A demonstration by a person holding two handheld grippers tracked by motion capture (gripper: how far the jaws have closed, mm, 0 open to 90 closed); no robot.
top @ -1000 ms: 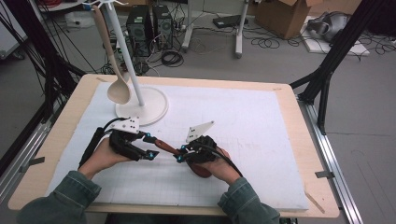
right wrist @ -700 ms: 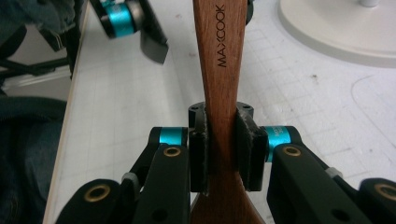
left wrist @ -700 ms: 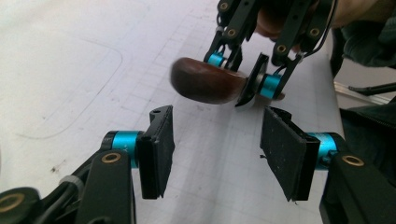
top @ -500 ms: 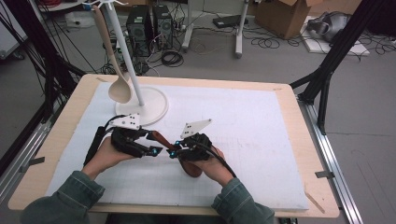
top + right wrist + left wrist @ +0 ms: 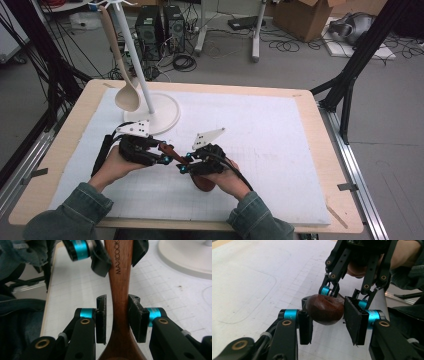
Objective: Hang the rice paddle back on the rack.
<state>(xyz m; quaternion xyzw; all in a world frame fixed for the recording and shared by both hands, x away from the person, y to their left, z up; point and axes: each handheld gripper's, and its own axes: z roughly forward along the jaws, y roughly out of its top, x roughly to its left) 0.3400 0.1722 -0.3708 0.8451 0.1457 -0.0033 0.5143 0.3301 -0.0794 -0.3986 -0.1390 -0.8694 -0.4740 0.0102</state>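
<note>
From the high view, I have both grippers low over the white mat (image 5: 280, 150), nose to nose, with a dark wooden spoon (image 5: 172, 151) bridging them: its handle runs toward my left gripper (image 5: 161, 159) and its bowl sits under my right gripper (image 5: 184, 166). A pale spoon (image 5: 120, 75) hangs on the white stand (image 5: 150, 107) at the back left, well apart.

In the left gripper view, the handle's rounded end (image 5: 325, 310) sits between my jaws. The left pad touches it; the right pad stands just off, so I can't tell if the grip is firm.

In the right gripper view, my jaws flank the spoon's neck (image 5: 117, 305), with a sliver of gap on one side; I can't tell whether they're clamped. The handle reads "MAXCOOK", its end cut off.

I judge this a hand-over between grippers. Next, one side must clamp firmly before the other lets go.
</note>
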